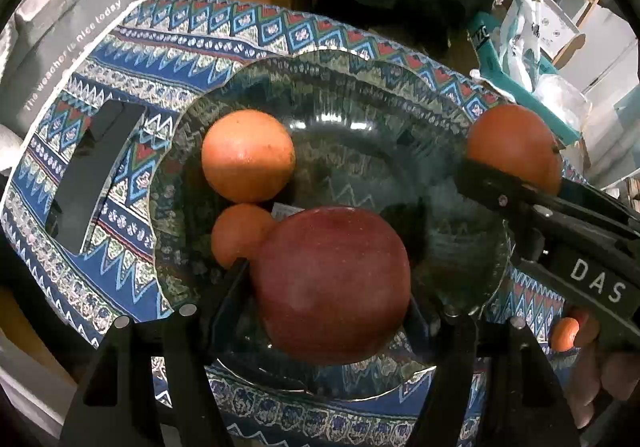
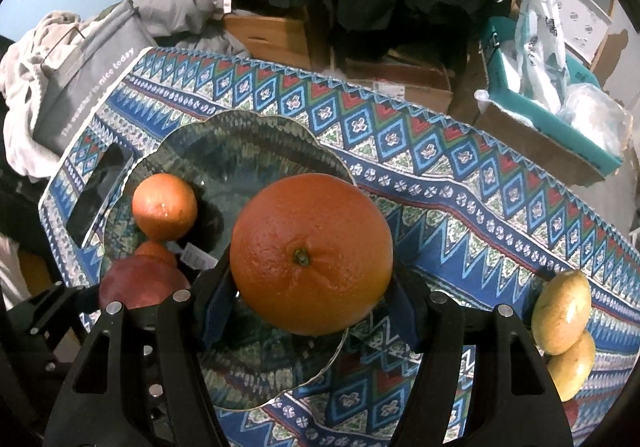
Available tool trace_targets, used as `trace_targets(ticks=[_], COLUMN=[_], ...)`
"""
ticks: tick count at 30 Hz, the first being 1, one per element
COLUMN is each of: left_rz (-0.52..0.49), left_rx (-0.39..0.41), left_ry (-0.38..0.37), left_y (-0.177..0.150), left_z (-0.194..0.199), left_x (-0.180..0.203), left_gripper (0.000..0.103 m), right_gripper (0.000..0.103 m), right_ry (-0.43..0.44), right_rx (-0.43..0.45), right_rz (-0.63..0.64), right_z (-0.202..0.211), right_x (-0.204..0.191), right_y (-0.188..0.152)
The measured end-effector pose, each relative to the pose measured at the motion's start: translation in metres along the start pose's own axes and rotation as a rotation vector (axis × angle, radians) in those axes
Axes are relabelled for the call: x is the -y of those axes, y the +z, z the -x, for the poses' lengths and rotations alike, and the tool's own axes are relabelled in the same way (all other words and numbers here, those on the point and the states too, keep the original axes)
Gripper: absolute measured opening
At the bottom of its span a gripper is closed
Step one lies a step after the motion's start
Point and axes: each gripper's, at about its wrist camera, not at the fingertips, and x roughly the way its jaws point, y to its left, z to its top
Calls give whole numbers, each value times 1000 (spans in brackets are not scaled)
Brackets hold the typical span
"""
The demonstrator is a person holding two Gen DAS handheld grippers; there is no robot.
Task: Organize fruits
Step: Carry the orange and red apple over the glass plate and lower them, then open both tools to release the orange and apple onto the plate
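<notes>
Two fruits held low over the scalloped clear glass bowl (image 2: 340, 171), both apparently for placing inside.
Left gripper (image 1: 324, 283) clamps the round red apple (image 1: 332, 283); right gripper (image 2: 310, 311) squeezes the big round orange (image 2: 311, 253), two small oranges (image 1: 248, 155) already inside.

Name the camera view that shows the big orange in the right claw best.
The right wrist view: the big orange fills its centre, stem end visible, pinched between both fingers. The left wrist view shows only part of it, behind the right claw.
</notes>
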Motion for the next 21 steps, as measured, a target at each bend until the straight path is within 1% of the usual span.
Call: trace_targets(ticks=[4,9,11,13,14,15,16,17,18,21], left_rz=[-1,-8,-7,-1,1,4,-2,-8,-16,-19], left_rx=[-41,-70,-76,-82,-81,-62,-33,-21,-12,0], left_ry=[2,17,14,12,12,26,21,11,-1,-7], left_y=[-1,-5,-5,-5,-5,-5,-4,-4,-3,-3], left_z=[-7,-15,-16,-17,-16,-13,-7,-3,1,8], left_x=[0,2,2,1,0,-1,0,1,2,5], left_gripper=[71,71,71,75,77,77,79,80,80,80], right_gripper=[69,71,71,71,71,71,71,71,71,71], right_ry=[6,7,10,20,19,17,17,18,19,19], right_rx=[-17,-26,-14,6,13,21,30,36,40,46], right_rz=[2,-3,-4,-4,-3,-2,-3,-7,-11,-17], right_z=[-3,-4,-1,5,8,11,13,15,17,20], right_x=[0,0,1,1,1,0,1,1,2,4], right_y=[-1,-1,-1,2,3,5,6,7,8,8])
